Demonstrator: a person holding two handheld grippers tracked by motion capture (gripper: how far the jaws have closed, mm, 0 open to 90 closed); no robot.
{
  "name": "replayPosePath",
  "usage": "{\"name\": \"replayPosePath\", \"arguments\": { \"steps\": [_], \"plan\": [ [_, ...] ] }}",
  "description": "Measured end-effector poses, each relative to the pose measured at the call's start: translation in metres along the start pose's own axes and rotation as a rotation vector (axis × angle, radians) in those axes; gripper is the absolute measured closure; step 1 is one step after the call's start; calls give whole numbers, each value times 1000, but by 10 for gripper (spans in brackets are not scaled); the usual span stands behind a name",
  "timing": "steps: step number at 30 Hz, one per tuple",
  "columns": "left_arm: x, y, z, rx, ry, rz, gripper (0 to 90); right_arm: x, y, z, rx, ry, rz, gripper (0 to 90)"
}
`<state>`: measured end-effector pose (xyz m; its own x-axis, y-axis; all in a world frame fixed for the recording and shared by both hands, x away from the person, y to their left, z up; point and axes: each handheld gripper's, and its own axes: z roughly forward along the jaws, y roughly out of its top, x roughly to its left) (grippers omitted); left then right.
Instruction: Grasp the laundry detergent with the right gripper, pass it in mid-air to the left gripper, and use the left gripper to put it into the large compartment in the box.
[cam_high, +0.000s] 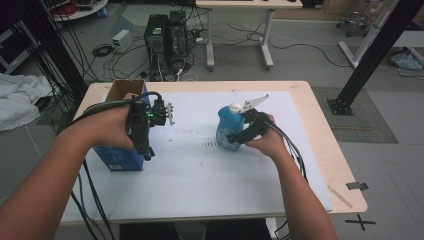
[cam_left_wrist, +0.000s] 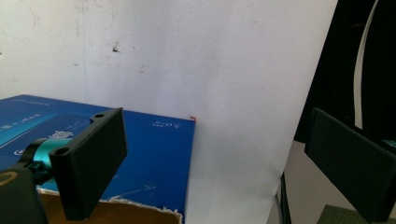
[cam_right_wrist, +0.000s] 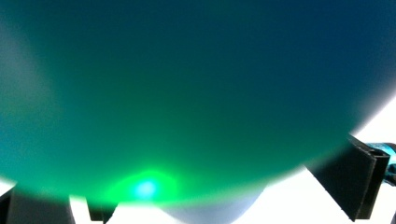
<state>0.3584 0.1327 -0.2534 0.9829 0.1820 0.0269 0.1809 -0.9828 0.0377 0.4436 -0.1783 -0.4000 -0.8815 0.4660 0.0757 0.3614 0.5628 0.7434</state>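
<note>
Blue plastic bottle (cam_high: 227, 131), white cap, upright on the white sheet (cam_high: 200, 170) that covers the wooden table (cam_high: 320, 145), right of centre. Right gripper (cam_high: 243, 134): pressed against the bottle's right side, jaws reaching around its body; in the right gripper view the bottle (cam_right_wrist: 187, 93) is a blurred blue-green mass lying between the two black jaws, which stand wide at the lower corners. Whether they press on it or merely flank it cannot be told.

Blue cardboard box (cam_high: 122, 150), top flaps open, brown inside, standing at the sheet's left edge. Left gripper (cam_high: 147, 132): held just above and beside the box's right face, well apart from the bottle. In the left gripper view, jaws spread wide with nothing between them; the box (cam_left_wrist: 154, 154) lies below the left jaw, torn brown edge at the bottom, white sheet beyond
</note>
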Motion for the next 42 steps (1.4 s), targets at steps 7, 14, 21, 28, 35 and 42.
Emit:
{"name": "replayPosePath", "arguments": {
  "steps": [7, 14, 21, 28, 35, 42],
  "plan": [
    [0, 0, 1, -1, 1, 1, 59, 3, -2, 3, -49, -16, 1, 127],
    [0, 1, 1, 1, 3, 4, 59, 6, -5, 4, -80, -25, -10, 163],
    [0, 1, 1, -2, 5, 2, 59, 8, -7, 6, -104, -36, -18, 221],
    [-1, 0, 1, -1, 6, -3, 59, 9, -9, 6, -119, -38, -16, 269],
    [-1, 0, 1, -7, 6, -5, 59, 11, -9, 7, -132, -51, -16, 318],
    [1, -2, 2, -7, 7, -2, 59, 12, -9, 7, -140, -59, -28, 347]
  ]
}}
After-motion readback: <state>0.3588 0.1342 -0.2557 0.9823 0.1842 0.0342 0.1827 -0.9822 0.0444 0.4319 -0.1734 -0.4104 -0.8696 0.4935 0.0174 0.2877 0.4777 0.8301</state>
